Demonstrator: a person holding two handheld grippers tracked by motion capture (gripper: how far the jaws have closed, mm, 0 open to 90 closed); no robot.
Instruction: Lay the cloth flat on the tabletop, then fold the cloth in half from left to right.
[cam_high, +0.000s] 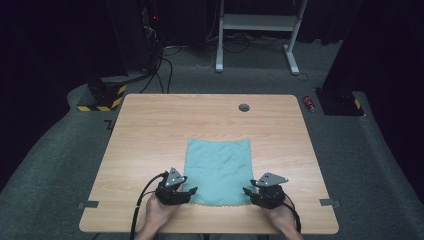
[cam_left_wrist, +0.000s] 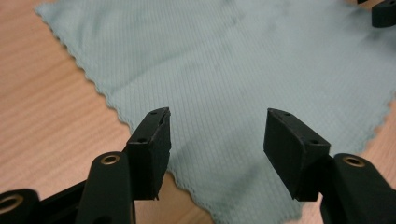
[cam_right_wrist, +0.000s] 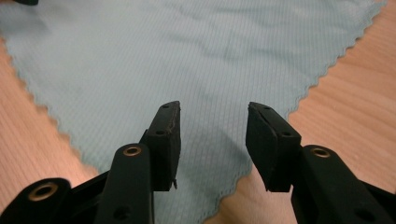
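two hands are coming in over the near bench (cam_high: 150, 125) edge, each holding a black claw. left claw (cam_high: 192, 192) is hovering at the near left corner of the teal cloth (cam_high: 220, 170), its jaws standing apart with nothing between them; right claw (cam_high: 246, 191) is doing likewise at the near right corner, jaws also apart. cloth is lying flat and roughly square on the near middle of the pale wood-grain top, its weave finely gridded and its edges scalloped (faint creases are showing). bare wood is lying open on every side of it.
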